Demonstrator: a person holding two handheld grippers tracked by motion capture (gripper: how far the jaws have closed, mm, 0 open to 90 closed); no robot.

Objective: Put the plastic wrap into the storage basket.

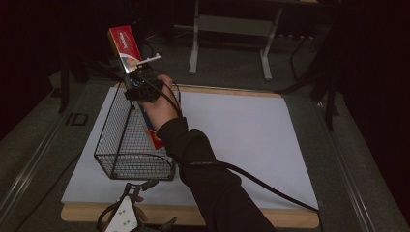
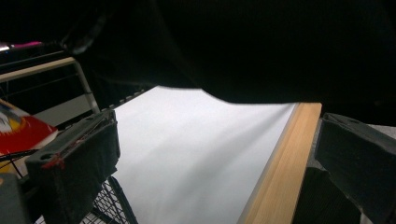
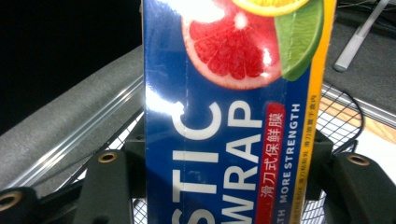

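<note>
**Holding the wrap box on end above the basket**

Clamped in the right gripper [image 1: 137, 79]'s closed jaws, the plastic wrap box [image 1: 126, 48] stands tilted at upper left, its long axis aimed down into the wire basket [image 1: 116, 159]. The left gripper [image 2: 205, 158], jaws open, idles by the desk [image 1: 290, 218]'s near edge.

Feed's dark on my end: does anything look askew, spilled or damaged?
Nothing spilled or damaged. The wrap box stands steeply tilted in the right tongs, its lower end inside the wire basket, top sticking well above the rim. The basket sits upright on the white sheet.
</note>
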